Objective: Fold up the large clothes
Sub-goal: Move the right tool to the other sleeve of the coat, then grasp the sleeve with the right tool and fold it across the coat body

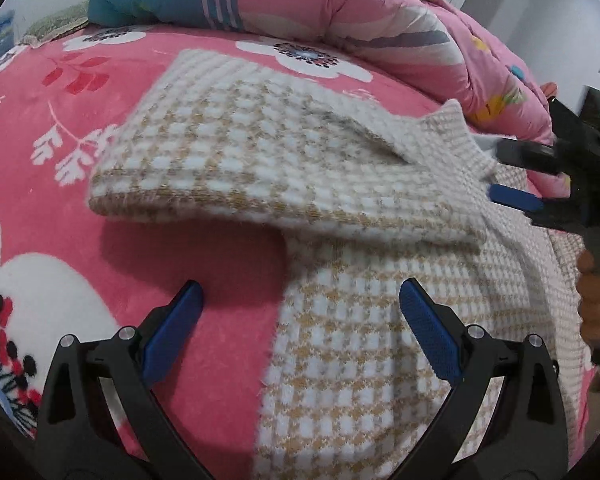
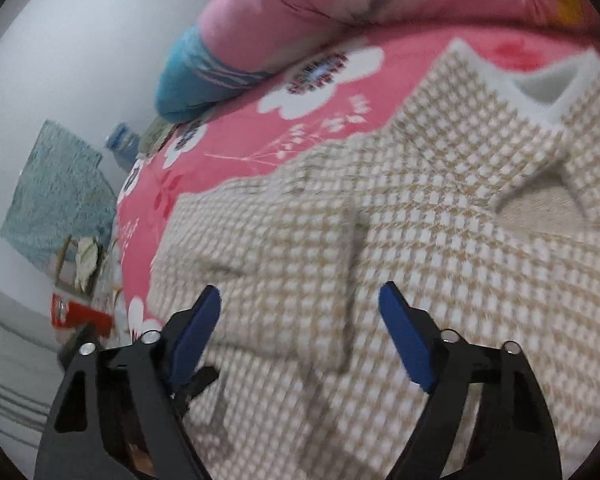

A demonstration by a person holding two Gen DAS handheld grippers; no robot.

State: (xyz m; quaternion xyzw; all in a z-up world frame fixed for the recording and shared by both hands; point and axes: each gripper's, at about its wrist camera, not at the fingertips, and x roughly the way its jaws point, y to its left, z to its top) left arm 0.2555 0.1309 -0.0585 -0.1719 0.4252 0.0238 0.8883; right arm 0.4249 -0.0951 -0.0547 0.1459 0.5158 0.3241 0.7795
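even indoor light | right view motion-blurred | fisheye edges dark, warped

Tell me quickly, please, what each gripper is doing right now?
Left gripper: open, holding nothing, over the sweater edge.
Right gripper: open, holding nothing, above the sweater.

A cream-and-tan checked knit sweater (image 1: pixel 340 340) lies spread on the bed. One sleeve (image 1: pixel 260 168) is folded across its far part, cuff toward the left. Its white ribbed collar (image 2: pixel 540 88) sits at the far right.
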